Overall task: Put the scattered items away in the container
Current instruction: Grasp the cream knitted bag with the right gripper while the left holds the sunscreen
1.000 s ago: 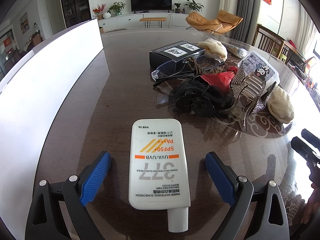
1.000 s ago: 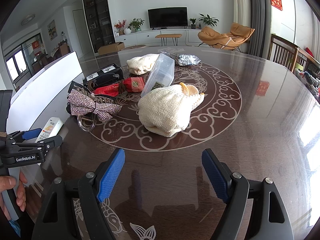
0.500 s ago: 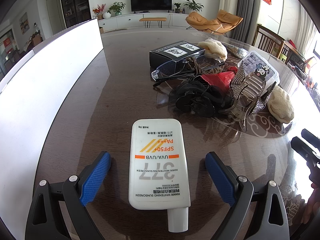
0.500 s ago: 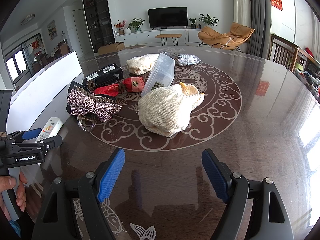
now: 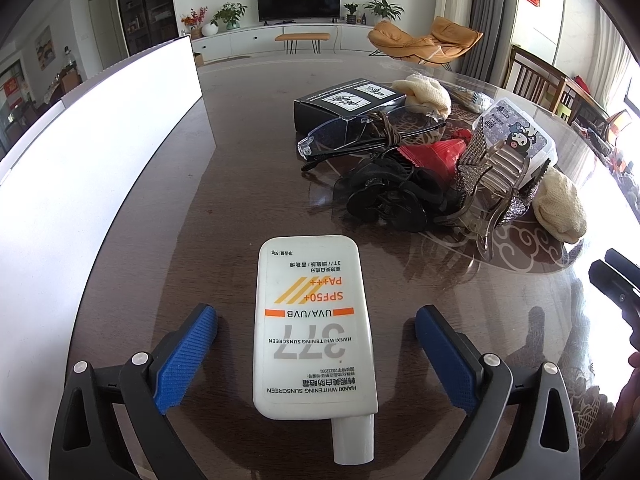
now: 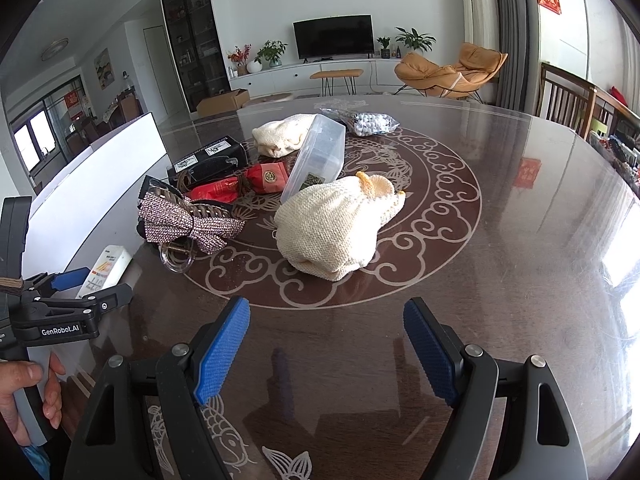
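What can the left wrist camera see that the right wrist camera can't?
Only the left wrist camera shows the whole sunscreen tube lying between the open jaws of the left gripper, with its label and cap, and the cartoon sticker on the clear plastic box.

Only the right wrist camera shows the bag of white beads, the open right gripper over bare table, and a hand holding the left gripper.

Both show the rhinestone bow clip, black box, red packet, two cream knitted items and the white container.
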Demonstrator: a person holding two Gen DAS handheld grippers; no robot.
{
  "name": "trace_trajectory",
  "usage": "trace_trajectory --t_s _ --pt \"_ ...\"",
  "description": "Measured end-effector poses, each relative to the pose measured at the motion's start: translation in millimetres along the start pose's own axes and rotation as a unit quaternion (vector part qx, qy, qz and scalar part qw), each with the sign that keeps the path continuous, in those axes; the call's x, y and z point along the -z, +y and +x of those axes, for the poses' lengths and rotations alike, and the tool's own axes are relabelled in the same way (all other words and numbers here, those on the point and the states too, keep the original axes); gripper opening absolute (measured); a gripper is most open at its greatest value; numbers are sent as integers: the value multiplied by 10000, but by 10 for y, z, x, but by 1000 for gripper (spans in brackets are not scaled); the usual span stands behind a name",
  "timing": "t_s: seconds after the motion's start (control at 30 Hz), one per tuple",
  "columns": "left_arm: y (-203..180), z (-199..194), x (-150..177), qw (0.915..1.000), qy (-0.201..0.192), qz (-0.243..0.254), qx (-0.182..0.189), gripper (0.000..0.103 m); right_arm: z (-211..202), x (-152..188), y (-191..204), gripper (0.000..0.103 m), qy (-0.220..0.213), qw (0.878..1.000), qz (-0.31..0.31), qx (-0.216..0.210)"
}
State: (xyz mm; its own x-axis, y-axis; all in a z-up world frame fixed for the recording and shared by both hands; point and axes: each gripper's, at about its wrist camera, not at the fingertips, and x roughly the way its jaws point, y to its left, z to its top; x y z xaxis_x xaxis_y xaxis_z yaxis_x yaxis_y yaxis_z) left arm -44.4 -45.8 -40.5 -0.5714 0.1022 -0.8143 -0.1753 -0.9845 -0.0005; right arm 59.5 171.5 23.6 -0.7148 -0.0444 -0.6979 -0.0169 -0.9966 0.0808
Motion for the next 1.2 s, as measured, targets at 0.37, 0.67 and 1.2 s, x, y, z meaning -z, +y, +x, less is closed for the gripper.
trace_trajectory --t_s 0.37,0.67,1.2 --pt "0 -2 1 10000 0 0 2 101 417 -568 31 80 280 9994 -107 -171" --pt "-2 -2 0 10000 2 0 2 102 556 -366 -21 47 530 9965 -504 397" --pt "-22 5 10 10000 36 30 6 103 377 -96 -193 76 684 9961 -539 164"
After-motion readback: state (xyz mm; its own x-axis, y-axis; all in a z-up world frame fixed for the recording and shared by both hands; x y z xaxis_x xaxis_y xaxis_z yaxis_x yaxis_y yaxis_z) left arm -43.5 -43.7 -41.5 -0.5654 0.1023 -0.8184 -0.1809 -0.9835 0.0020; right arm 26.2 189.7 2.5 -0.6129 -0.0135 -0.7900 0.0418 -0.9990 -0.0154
